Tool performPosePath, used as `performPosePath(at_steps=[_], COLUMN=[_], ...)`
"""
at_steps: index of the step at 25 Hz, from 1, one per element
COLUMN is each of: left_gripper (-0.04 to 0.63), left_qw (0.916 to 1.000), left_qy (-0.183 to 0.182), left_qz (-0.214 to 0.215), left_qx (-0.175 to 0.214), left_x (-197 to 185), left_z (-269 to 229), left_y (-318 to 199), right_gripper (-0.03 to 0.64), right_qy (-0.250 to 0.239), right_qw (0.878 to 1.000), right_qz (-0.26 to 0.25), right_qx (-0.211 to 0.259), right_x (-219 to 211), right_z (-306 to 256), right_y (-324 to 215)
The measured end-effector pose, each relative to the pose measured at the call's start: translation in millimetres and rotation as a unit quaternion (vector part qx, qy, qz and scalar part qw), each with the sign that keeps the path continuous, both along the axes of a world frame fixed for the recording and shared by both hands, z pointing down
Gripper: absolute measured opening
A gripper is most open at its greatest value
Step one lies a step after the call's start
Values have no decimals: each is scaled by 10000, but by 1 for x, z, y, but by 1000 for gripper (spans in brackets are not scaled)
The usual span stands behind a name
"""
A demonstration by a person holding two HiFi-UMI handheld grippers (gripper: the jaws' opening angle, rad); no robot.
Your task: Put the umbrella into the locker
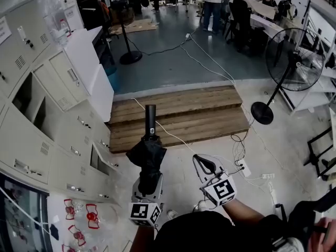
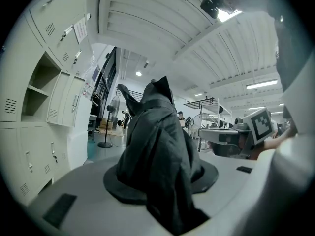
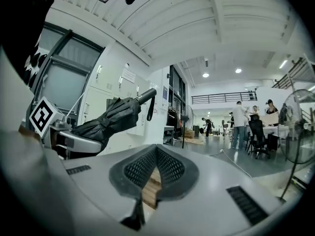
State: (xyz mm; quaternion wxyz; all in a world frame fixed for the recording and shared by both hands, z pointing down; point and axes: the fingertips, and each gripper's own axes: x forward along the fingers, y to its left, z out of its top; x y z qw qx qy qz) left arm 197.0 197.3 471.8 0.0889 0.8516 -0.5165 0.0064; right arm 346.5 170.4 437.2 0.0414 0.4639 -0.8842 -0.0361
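I'm clamping the left gripper (image 1: 150, 178) around the folded umbrella (image 1: 147, 152) at its bunched canopy: light, soft fabric over a stiff shaft, likely slippery. The right gripper (image 1: 202, 161) is riding closed, empty.

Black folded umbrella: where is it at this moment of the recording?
The black folded fabric umbrella is lower centre in the head view, clamped in the left gripper, handle toward the wooden steps, just right of the pale metal lockers.
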Motion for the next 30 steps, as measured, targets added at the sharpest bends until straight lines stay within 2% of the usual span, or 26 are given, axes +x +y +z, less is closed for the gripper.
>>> performPosePath(at_steps=[4, 12, 19, 24, 30], left_gripper=[179, 179, 179, 179, 179], left_qw=[10000, 9998, 9982, 9950, 9900], left_qy=[-83, 69, -2, 128, 41], left_qz=[7, -160, -598, -983, -1400], left_qx=[54, 39, -26, -99, -191], left_x=[-23, -49, -80, -109, -132], left_z=[0, 1, 2, 2, 1], left_y=[0, -29, -84, -129, -178], right_gripper=[-2, -2, -2, -2, -2], right_qy=[57, 16, -98, -154, -175], right_qw=[10000, 9998, 9986, 9965, 9922], right_qz=[-43, -172, -522, -825, -1237], right_qx=[-22, -76, 55, -10, -26], right_x=[-22, -51, -85, -111, -138], right_z=[3, 8, 4, 7, 1], right_y=[0, -33, -101, -154, -214])
